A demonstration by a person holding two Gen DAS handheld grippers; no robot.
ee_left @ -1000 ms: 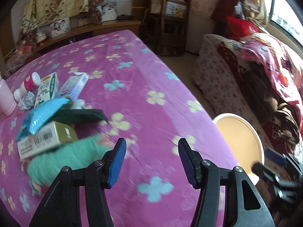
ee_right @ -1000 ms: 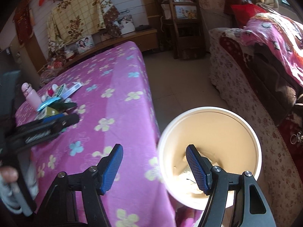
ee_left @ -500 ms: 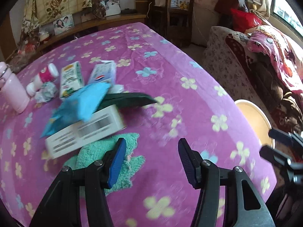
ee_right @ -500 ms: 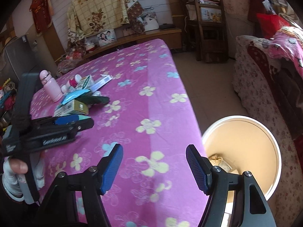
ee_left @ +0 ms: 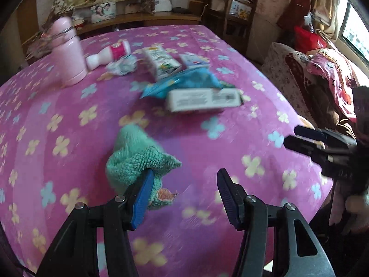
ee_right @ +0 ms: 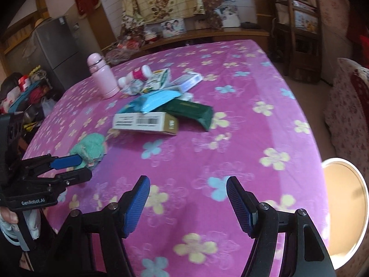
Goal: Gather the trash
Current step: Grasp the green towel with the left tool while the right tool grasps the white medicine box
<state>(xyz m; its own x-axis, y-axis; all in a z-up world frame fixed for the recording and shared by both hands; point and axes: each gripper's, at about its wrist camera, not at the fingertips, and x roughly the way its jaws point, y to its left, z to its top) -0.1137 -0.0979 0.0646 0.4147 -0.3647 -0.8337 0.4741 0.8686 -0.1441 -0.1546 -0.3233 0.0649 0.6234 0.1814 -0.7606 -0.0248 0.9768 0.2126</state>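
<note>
A table (ee_right: 265, 87) under a magenta cloth with pale flowers fills both views; a grey fridge (ee_right: 55, 43) stands at 10 o'clock in the right wrist view. The trash lies clustered near the table's middle: a white barcoded carton (ee_right: 145, 122), a blue wrapper (ee_right: 154, 99) overlapping its far edge, a dark green packet (ee_right: 193, 110) at the carton's 2 o'clock, and further boxes behind. A pink flask (ee_right: 103, 78) stands upright at the cluster's 10 o'clock, a small white-and-pink bottle (ee_right: 136, 75) lying beside it. My left tongs (ee_left: 184, 196) hang open and empty above the cloth, one pad in front of a crumpled green towel (ee_left: 136, 157); contact cannot be judged. My right tongs (ee_right: 188, 202) are likewise open and empty. The cream bin (ee_right: 346, 207) sits off the table's edge at 4 o'clock.
</note>
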